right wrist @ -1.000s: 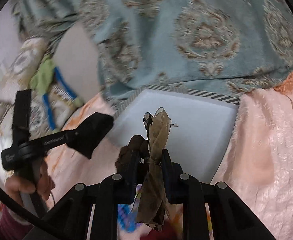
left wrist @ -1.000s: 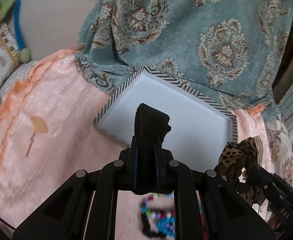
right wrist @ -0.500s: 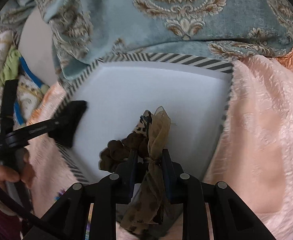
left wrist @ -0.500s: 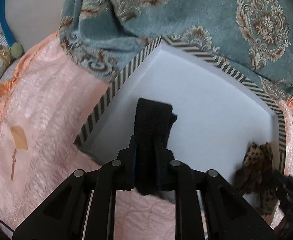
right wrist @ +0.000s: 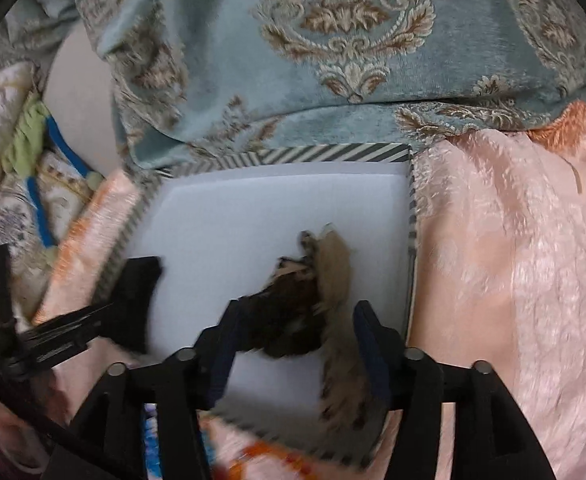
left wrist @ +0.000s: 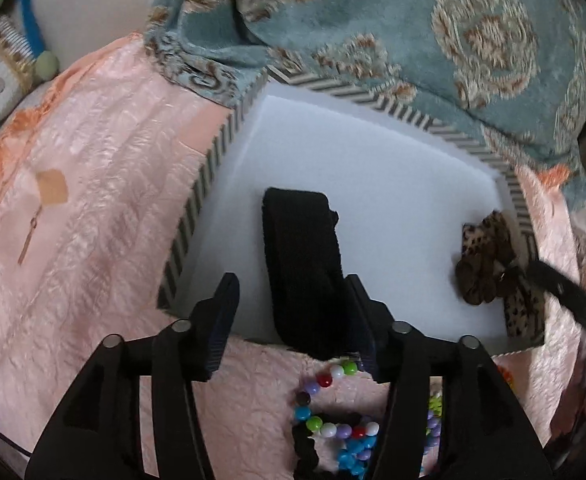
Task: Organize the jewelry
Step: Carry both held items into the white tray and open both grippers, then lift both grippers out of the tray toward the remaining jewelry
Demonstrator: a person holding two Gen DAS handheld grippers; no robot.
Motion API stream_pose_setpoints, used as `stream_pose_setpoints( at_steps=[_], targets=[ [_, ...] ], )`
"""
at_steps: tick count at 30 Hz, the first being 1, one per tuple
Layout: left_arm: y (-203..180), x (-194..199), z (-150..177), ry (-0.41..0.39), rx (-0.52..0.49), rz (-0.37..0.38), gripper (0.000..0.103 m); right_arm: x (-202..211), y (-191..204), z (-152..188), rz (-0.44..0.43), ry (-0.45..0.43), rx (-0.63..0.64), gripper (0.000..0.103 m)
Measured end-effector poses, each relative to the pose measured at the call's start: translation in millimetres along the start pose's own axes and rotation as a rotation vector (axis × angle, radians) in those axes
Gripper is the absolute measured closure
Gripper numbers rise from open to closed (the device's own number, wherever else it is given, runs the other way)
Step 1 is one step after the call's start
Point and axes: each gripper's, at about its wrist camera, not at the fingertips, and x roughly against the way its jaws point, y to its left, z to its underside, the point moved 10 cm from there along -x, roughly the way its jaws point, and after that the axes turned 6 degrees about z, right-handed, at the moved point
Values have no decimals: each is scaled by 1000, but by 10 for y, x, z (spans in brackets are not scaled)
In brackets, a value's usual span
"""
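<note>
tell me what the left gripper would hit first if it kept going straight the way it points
Probably the black band lying between the fingers of the left gripper, whose jaws have just been opening and stand apart. Under it is the white floor of the striped box. How near either one is remains unclear in this fisheye view.

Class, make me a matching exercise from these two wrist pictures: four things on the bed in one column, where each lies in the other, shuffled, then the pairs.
1 black band
2 leopard-print scrunchie
3 bead bracelet
4 teal blanket

A on the pink bedspread, outside the box
B beyond the box's far edge
C between the open left gripper fingers
D by the striped box right wall

1-C, 2-D, 3-A, 4-B
</note>
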Motion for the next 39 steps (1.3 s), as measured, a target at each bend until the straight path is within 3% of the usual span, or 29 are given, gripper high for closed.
stream_pose_setpoints(
  at_steps=[3, 6, 13, 16, 29, 39],
  targets=[
    [4, 148, 6, -27, 25, 8, 43, 241, 92, 75, -7, -36, -6, 39],
    [-17, 342, 45, -64, 21, -4, 43, 437, 166, 147, -2, -64, -16, 33],
    [-86, 796, 222, -142, -8, -28, 43, 899, 462, 330, 24, -146, 41, 30],
    [-117, 956, 317, -163, -28, -45, 43, 1063, 572, 391, 29, -176, 58, 23],
    [-169, 1475, 537, -258, -76, -106, 43, 1398, 832, 568, 71, -239, 83, 22],
    [-192, 1491, 711, -220, -38, -30, 43, 1425, 773, 746, 80, -202, 96, 22]
  ],
)
